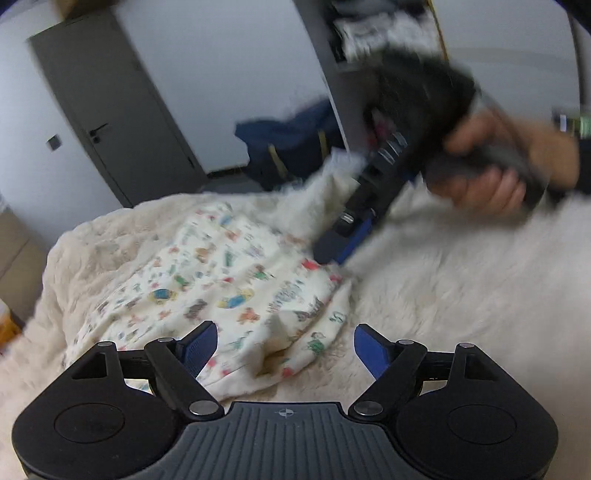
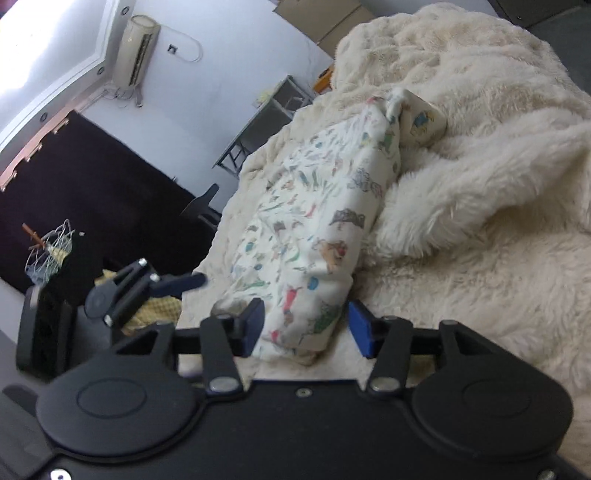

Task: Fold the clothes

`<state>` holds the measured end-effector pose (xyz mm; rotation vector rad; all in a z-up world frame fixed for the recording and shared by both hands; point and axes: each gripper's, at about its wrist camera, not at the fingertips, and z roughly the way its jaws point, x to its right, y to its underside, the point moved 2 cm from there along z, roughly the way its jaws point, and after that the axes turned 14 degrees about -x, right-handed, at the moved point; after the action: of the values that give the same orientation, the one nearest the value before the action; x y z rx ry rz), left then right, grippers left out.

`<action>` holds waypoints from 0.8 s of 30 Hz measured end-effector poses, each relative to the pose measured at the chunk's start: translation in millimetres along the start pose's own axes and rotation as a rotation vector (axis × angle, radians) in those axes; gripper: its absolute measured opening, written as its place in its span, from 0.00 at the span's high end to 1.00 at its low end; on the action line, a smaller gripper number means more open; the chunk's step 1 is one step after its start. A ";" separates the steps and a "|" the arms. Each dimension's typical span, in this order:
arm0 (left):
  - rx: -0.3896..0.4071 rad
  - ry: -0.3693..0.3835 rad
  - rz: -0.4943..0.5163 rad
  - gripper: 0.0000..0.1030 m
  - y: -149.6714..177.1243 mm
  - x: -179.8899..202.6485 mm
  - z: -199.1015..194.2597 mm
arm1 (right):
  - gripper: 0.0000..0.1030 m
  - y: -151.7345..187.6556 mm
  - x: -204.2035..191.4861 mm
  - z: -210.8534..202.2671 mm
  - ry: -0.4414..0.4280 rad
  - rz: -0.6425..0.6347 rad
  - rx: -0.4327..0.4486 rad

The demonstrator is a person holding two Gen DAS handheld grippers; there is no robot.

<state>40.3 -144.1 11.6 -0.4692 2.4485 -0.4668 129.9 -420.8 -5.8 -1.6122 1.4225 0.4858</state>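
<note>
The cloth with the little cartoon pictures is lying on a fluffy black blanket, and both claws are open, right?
Nearly. The fluffy blanket is cream-white, not black, as the right wrist view shows. The printed cloth does lie on it, and the left claw and right claw are both open.

Motion blurs the person's hand (image 1: 495, 173) and shelf contents (image 1: 373, 33).

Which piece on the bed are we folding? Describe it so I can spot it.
Find the fluffy cream blanket covering the bed. Lying on it is a cream garment folded into a long bundle, its near end between the right gripper's open jaws. Its small colourful cartoon print marks it out from the plain fur.
</note>
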 end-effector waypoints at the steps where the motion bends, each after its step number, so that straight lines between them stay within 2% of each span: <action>1: -0.002 -0.031 0.021 0.26 -4.3 2.0 8.7 | 0.61 -0.3 0.4 0.2 -0.013 0.010 -0.001; 5: 0.009 -0.121 0.067 0.29 -18.1 17.6 26.5 | 0.61 -1.6 -1.0 -6.7 -0.021 0.013 0.014; 8: 0.042 -0.215 0.097 0.42 -16.1 26.1 22.6 | 0.61 -1.4 1.5 -17.8 -0.021 0.017 0.049; 10: 0.061 -0.295 0.123 0.58 -13.8 31.7 21.1 | 0.61 -1.9 3.6 -27.3 -0.017 0.013 0.079; 12: 0.060 -0.335 0.154 0.67 -13.4 36.7 26.0 | 0.61 -3.9 6.4 -30.6 -0.010 0.012 0.094; 14: 0.047 -0.352 0.186 0.67 -14.5 41.3 34.7 | 0.61 -6.0 8.9 -28.7 -0.010 0.019 0.095; 20: 0.075 -0.490 0.244 0.64 -28.1 58.7 62.1 | 0.61 -12.5 19.2 -26.9 -0.024 0.035 0.100; 21: 0.089 -0.487 0.250 0.69 -26.2 57.8 58.2 | 0.61 -13.2 22.0 -27.9 -0.028 0.045 0.110; 22: 0.104 -0.484 0.256 0.92 -24.3 56.9 54.4 | 0.61 -14.0 25.5 -28.4 -0.039 0.059 0.122; 24: 0.134 -0.478 0.267 0.98 -20.5 55.1 46.8 | 0.60 -16.2 32.3 -31.3 -0.072 0.094 0.146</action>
<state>31.6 -196.0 -42.0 -0.1659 1.9665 -0.3536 145.1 -466.0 -8.9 -1.4038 1.4502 0.4786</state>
